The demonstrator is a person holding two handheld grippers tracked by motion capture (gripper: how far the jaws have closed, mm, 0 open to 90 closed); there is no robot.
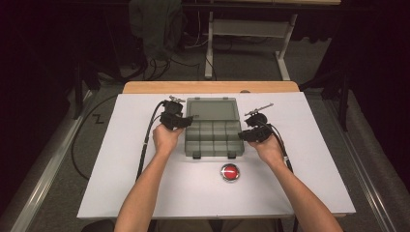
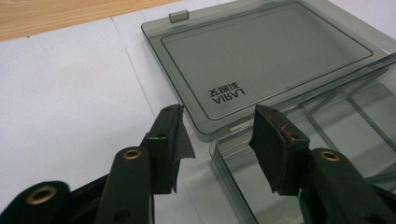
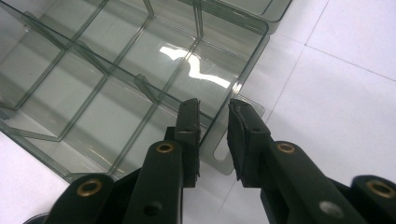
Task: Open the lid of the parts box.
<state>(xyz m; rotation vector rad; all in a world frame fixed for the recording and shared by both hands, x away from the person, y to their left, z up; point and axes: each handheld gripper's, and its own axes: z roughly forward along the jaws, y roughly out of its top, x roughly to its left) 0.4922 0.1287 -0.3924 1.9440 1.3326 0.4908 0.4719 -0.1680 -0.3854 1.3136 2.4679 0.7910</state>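
Smoky grey plastic, the compartment box (image 1: 213,138) lay open mid-worktop (image 1: 121,183), its lid (image 1: 212,108) flat behind it. Your left tool (image 2: 219,123) hung at the box's left rear corner, jaws spread and gripping nothing. Your right tool (image 3: 214,112) straddled the side tab (image 3: 231,144) at the right wall, jaws apart, not clamped.

High view down over the table (image 1: 145,193); both tool views close on the organizer box (image 1: 213,130).
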